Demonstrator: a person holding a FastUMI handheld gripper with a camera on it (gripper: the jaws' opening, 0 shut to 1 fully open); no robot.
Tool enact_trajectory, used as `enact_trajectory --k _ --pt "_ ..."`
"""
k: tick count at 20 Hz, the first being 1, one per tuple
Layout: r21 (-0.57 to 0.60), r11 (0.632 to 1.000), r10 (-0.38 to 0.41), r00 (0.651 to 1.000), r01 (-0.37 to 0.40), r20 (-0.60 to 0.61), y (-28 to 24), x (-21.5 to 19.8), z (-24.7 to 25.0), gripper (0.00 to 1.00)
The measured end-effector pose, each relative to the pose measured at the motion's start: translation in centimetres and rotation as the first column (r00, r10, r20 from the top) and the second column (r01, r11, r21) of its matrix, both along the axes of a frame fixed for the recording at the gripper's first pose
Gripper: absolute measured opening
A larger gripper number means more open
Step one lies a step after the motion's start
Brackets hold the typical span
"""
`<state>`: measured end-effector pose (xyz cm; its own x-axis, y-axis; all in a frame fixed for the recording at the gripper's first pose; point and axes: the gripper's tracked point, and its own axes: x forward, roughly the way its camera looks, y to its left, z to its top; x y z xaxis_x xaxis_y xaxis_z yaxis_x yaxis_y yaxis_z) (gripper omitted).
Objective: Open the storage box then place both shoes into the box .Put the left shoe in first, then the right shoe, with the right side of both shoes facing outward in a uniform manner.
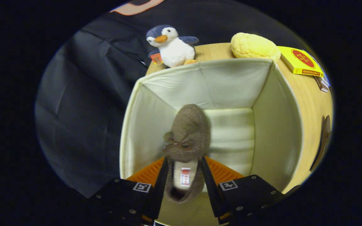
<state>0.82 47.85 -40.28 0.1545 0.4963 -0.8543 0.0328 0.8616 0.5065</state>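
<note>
The storage box (275, 125) stands open on the surface (309, 100), and the tool (184, 163), clamped on a brown slipper (189, 135) at its sides, holds it inside the box, so one shoe is nearly placed, release and second shoe outstanding.

No legible text anywhere. Small red-and-white label (185, 180) on shoe (187, 138) insole, print too small. Orange tag (156, 58) on penguin (171, 45), unreadable. Red round emblem with yellow marks on yellow book (300, 61) at 2 o'clock of box (278, 125), illegible. Square markers on both fingers (141, 187), no characters.
</note>
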Motion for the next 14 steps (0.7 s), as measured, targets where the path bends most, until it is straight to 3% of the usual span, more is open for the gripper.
enact_trajectory --k 2,8,11,14 --pt "0.054 0.998 0.008 0.999 -0.011 0.049 -1.1 0.0 3.2 0.76" --pt "0.112 0.993 -0.004 0.969 -0.024 0.246 -9.3 0.2 12.1 0.88" --pt "0.061 0.998 -0.031 0.952 0.013 0.304 -15.9 -0.2 12.7 0.91" --pt "-0.067 0.996 -0.029 0.938 0.055 0.345 -24.4 -1.1 11.1 0.93"
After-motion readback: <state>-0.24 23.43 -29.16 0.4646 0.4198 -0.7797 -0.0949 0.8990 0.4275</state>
